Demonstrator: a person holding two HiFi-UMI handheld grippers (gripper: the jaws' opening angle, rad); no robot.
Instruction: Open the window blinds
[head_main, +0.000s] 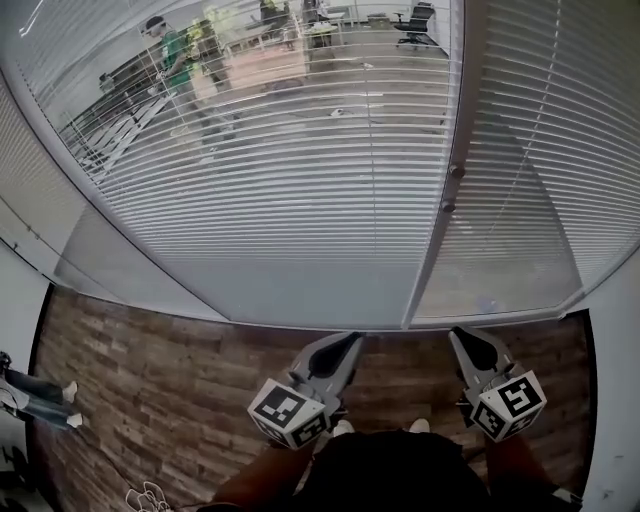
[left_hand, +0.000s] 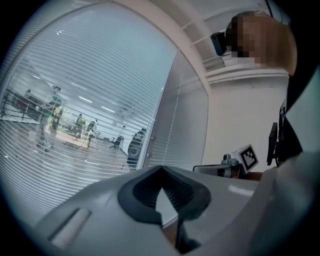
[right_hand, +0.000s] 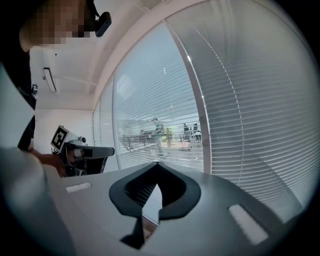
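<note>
White slatted blinds (head_main: 300, 180) hang over a glass wall, and their slats are tilted enough that the office behind shows through. A second blind (head_main: 545, 170) to the right of the white frame post (head_main: 437, 240) looks more closed. Two small knobs (head_main: 456, 171) sit on the post. My left gripper (head_main: 350, 342) and right gripper (head_main: 463, 335) hang low over the floor, both short of the glass, with their jaws together and nothing between them. The blinds (left_hand: 75, 125) fill the left gripper view beyond the left gripper (left_hand: 161, 172). Past the right gripper (right_hand: 157, 167) the blinds (right_hand: 240, 100) fill the right gripper view.
Wood-pattern floor (head_main: 150, 400) runs up to the glass wall. Another person's legs and feet (head_main: 40, 398) show at the far left. My own shoes (head_main: 345, 427) stand between the grippers. A white wall (head_main: 618, 400) closes the right side. People move about beyond the glass (head_main: 175, 55).
</note>
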